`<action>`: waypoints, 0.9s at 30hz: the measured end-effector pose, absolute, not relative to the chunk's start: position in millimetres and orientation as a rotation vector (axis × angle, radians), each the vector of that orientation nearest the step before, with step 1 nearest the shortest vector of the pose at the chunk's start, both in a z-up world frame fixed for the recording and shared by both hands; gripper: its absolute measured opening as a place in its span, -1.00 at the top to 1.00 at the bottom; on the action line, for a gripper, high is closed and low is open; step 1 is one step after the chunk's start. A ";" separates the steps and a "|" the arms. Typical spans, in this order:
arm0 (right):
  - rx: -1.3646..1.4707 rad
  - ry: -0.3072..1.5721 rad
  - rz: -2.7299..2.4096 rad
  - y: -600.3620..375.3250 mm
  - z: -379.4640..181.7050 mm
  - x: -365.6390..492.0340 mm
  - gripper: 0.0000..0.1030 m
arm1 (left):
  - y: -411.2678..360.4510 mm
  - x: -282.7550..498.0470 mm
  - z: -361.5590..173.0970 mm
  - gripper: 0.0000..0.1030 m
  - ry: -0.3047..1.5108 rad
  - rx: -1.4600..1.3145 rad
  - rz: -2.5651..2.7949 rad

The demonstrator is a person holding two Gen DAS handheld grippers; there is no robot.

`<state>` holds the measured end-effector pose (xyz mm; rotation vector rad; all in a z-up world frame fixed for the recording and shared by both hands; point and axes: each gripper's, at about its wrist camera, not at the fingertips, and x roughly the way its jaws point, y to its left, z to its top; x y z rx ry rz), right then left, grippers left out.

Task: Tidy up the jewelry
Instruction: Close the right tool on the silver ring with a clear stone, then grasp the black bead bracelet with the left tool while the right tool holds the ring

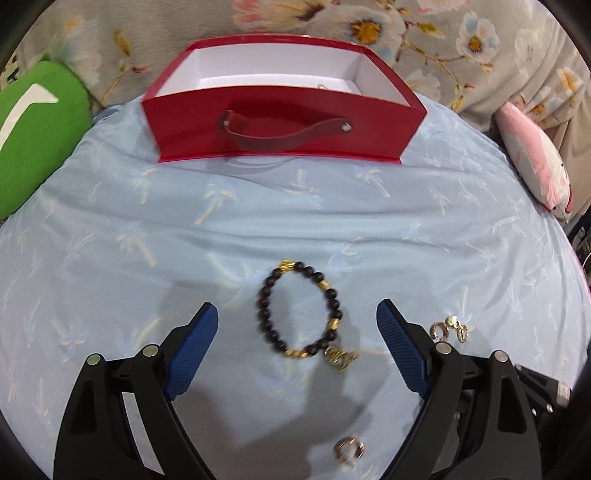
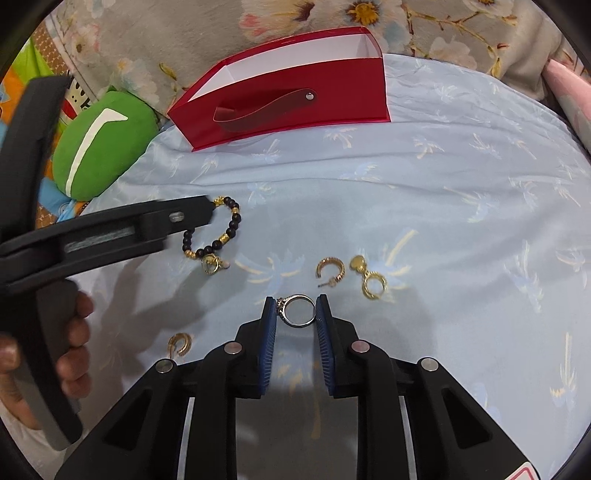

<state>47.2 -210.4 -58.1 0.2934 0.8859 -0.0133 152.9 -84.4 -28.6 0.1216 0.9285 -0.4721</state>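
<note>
A dark-bead bracelet (image 1: 264, 314) with gold charms lies on the pale blue sheet (image 1: 147, 240), and my left gripper (image 1: 296, 306) hangs open just over it, one finger on each side. In the right wrist view that bracelet (image 2: 232, 227) shows partly behind the left gripper's finger (image 2: 184, 216). My right gripper (image 2: 297, 301) is shut on a silver ring (image 2: 295, 297), both blue pads touching its band. A gold hoop earring (image 2: 325, 263) and a heart-drop earring (image 2: 357, 264) lie just beyond it. Another gold hoop (image 2: 179, 343) lies at the near left. The open red box (image 1: 284, 125) stands at the back.
A green cushion (image 1: 33, 136) lies left of the box and a pink one (image 1: 532, 166) at the right. A floral blanket (image 1: 424, 33) lies behind. A person's hand (image 2: 74, 332) grips the left tool's handle. Something small and gold (image 1: 321, 86) lies inside the box.
</note>
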 end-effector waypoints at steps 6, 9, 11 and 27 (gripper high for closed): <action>0.321 0.885 -0.007 -216.2 -58.5 42.4 0.61 | -99.5 162.4 -49.1 -0.42 0.956 0.121 -0.440; 0.333 0.886 -0.003 -217.6 -58.2 42.5 0.61 | -99.0 160.2 -49.2 -0.12 0.935 0.131 -0.426; 0.337 0.885 -0.002 -217.6 -58.1 43.0 0.61 | -96.4 159.8 -48.8 0.36 0.924 0.126 -0.431; 0.347 0.882 0.000 -218.3 -55.9 41.3 0.83 | -77.3 142.3 -28.3 0.87 0.898 0.032 -0.540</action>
